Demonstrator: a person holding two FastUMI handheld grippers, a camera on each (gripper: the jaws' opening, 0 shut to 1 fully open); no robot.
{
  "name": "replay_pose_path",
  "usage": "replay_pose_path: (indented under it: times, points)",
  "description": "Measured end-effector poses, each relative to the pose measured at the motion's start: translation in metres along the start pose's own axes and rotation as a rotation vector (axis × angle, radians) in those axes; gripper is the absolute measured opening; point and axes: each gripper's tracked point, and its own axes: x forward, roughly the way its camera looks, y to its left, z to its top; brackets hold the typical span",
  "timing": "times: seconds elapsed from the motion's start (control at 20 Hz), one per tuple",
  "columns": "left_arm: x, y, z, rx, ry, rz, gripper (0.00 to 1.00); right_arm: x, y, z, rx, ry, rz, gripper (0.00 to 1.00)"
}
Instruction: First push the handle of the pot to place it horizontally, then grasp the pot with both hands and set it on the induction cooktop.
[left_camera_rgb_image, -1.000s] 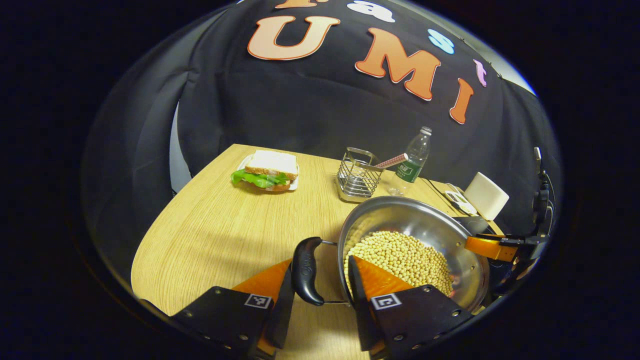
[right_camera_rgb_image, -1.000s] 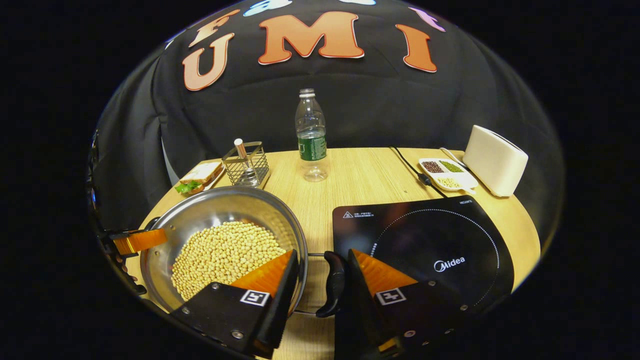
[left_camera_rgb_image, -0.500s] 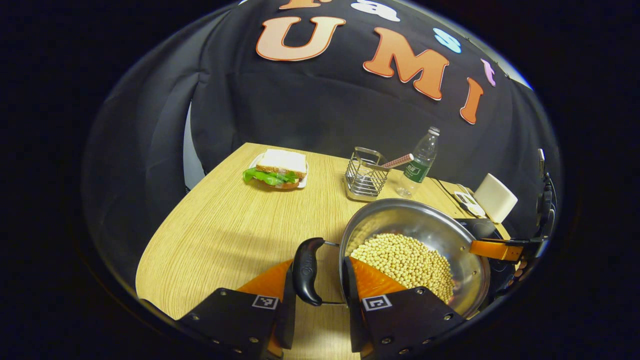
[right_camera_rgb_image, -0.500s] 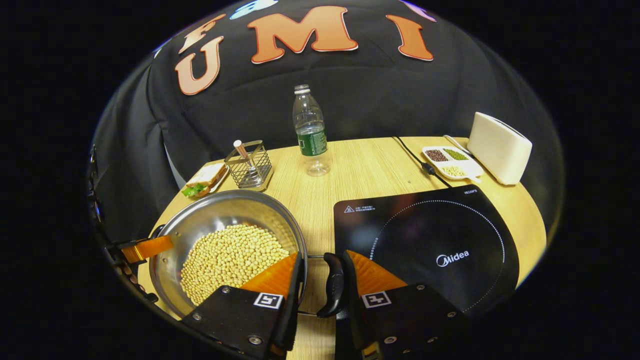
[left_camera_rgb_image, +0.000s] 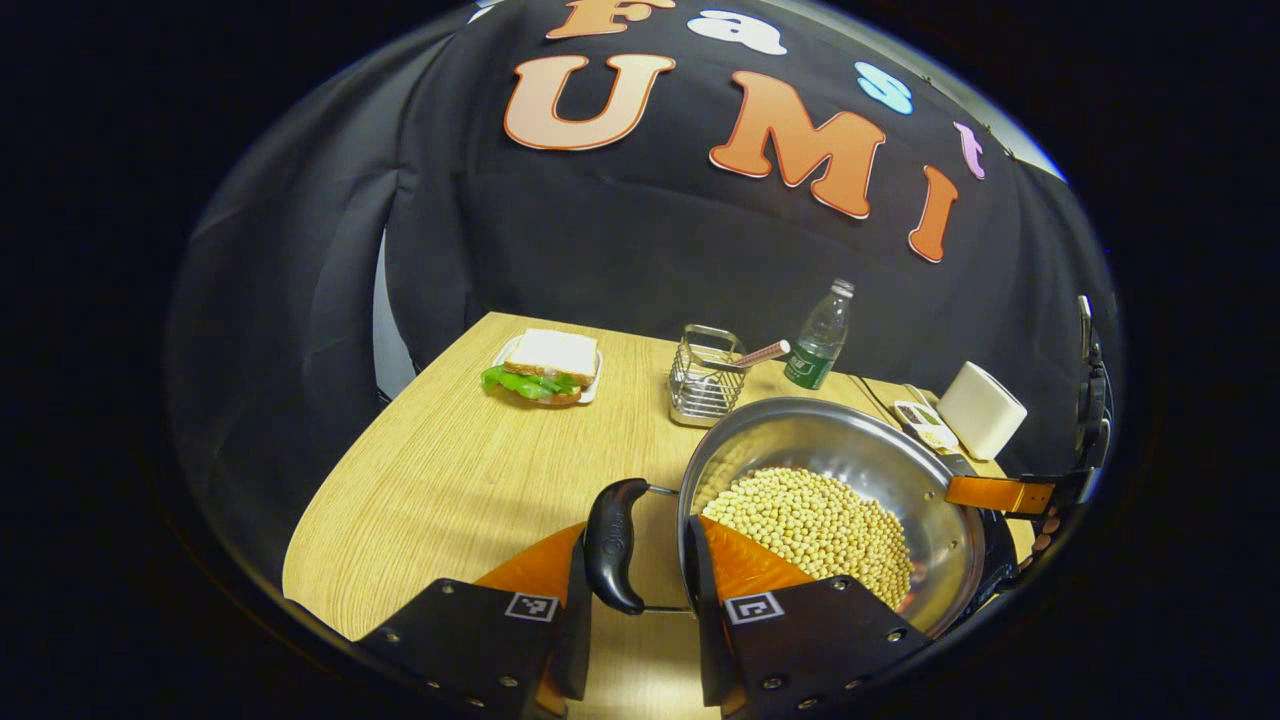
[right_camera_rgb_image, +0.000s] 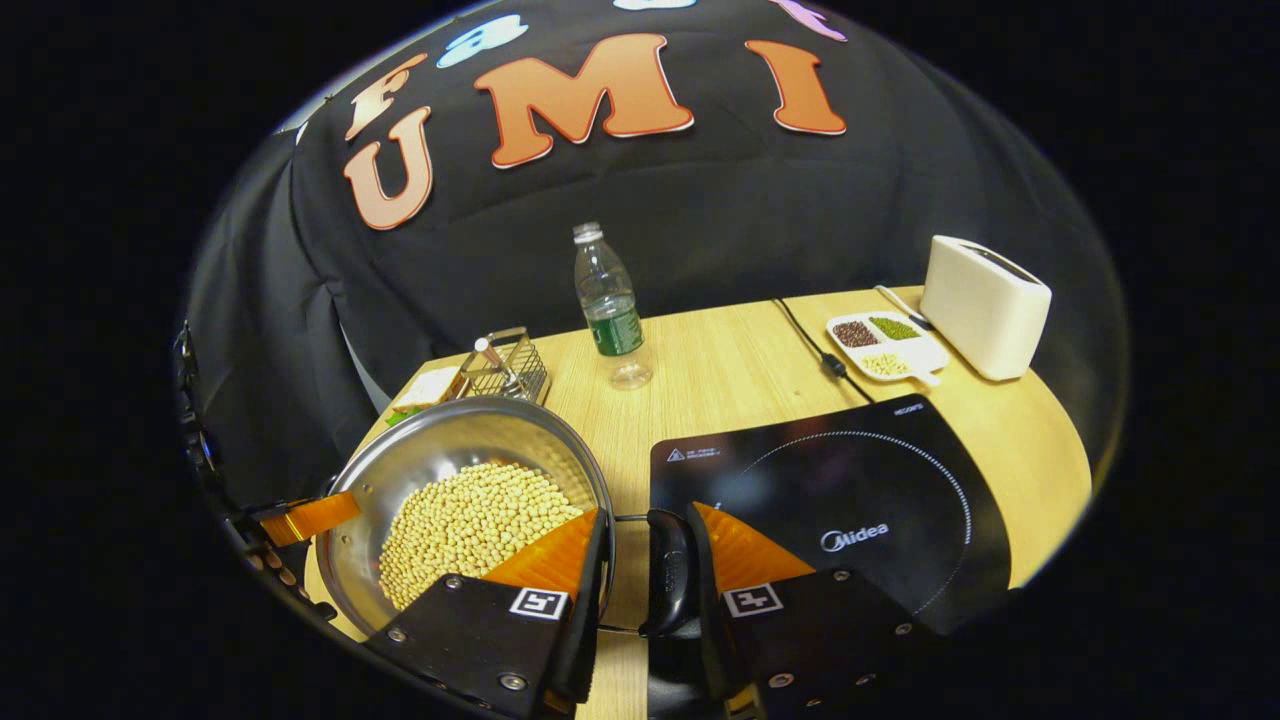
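Observation:
A steel pot (left_camera_rgb_image: 840, 440) (right_camera_rgb_image: 450, 445) full of soybeans (left_camera_rgb_image: 815, 520) (right_camera_rgb_image: 470, 520) is held between both grippers over the wooden table (left_camera_rgb_image: 450, 480). My left gripper (left_camera_rgb_image: 637, 560) is shut on the pot's black left handle (left_camera_rgb_image: 613, 545), and its inner finger lies against the pot's wall. My right gripper (right_camera_rgb_image: 645, 570) is shut on the black right handle (right_camera_rgb_image: 668, 575), which overlaps the near left edge of the black induction cooktop (right_camera_rgb_image: 860, 490). Each view shows the other gripper's orange finger (left_camera_rgb_image: 995, 493) (right_camera_rgb_image: 310, 517) at the pot's far side.
A sandwich on a plate (left_camera_rgb_image: 545, 362), a wire basket (left_camera_rgb_image: 705, 375) (right_camera_rgb_image: 510, 368) and a water bottle (left_camera_rgb_image: 818, 335) (right_camera_rgb_image: 608, 305) stand behind the pot. A white box-shaped appliance (right_camera_rgb_image: 985, 305), a divided dish of beans (right_camera_rgb_image: 885, 345) and a black cable (right_camera_rgb_image: 810, 345) lie behind the cooktop.
Both grippers have narrowed onto the handles. Both cameras and the pot have risen, so the table looks farther below. The right handle now overlaps the cooktop's edge.

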Motion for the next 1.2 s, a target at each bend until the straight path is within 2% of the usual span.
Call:
replay_pose_path:
  times: [0.2,0.65,0.9,1.2]
  points:
    - [-0.008,-0.028,0.012,0.011,-0.015,-0.016,0.45,-0.019,-0.021,0.02,-0.002,-0.044,-0.011,0.42]
    - [-0.014,-0.114,0.024,0.066,-0.026,-0.074,0.45,-0.056,-0.093,0.034,0.061,-0.081,-0.054,0.43]
    - [-0.007,-0.169,0.015,0.1,0.0,-0.119,0.43,-0.07,-0.145,0.034,0.092,-0.092,-0.104,0.42]
    - [0.002,-0.226,-0.002,0.124,0.034,-0.165,0.46,-0.078,-0.199,0.028,0.132,-0.087,-0.153,0.42]
